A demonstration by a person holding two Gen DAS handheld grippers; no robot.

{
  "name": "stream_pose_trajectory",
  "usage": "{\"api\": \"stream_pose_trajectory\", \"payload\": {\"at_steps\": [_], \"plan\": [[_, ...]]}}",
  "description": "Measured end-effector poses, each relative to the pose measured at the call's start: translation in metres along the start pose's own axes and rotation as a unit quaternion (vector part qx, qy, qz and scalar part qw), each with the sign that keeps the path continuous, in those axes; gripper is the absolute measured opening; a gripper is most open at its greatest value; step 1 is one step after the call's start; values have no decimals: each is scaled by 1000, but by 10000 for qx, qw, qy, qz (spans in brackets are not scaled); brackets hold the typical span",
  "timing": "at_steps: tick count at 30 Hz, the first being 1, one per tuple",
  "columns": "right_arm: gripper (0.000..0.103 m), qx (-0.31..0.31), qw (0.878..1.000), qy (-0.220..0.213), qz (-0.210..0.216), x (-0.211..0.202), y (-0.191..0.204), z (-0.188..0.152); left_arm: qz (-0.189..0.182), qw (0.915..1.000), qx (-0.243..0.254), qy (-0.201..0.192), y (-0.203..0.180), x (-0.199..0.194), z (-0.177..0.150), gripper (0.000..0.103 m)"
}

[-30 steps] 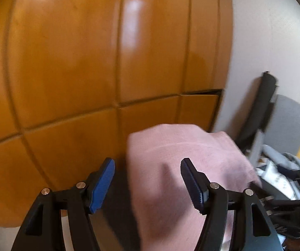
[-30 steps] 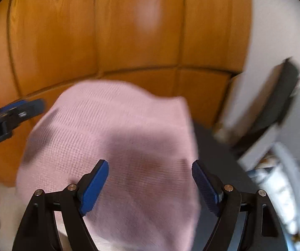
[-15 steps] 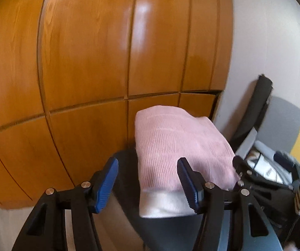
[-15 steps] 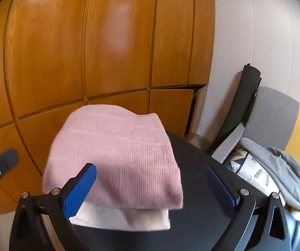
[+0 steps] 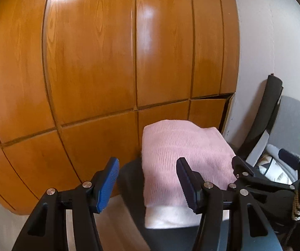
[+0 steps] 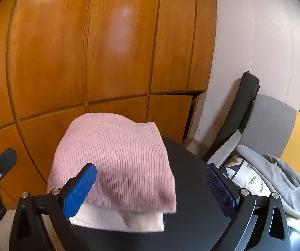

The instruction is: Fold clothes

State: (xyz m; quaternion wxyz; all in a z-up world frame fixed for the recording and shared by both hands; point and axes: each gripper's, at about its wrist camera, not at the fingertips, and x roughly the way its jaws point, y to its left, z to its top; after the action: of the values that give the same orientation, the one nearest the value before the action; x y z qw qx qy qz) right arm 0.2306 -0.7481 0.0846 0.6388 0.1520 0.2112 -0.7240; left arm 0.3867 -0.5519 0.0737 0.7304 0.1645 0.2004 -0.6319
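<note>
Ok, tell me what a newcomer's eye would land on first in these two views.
First the folded pink ribbed knit garment, lying on a folded cream garment on the round black table, in the middle of both views. Behind it, glossy orange-brown wooden cabinet panels fill the background. At right, a grey and yellow chair holds crumpled grey clothing.
</note>
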Motion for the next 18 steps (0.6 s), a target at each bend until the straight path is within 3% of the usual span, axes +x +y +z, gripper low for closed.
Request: {"api": "stream_pose_trajectory", "payload": {"at_steps": [8,18], "plan": [[103,264,9995,195,-16,66,6,26,-84,9983,-229,527,8,76,13,58],[103,398,9987,305,-20,122,11,35,69,9971,-189,730,7,130,20,58]]}}
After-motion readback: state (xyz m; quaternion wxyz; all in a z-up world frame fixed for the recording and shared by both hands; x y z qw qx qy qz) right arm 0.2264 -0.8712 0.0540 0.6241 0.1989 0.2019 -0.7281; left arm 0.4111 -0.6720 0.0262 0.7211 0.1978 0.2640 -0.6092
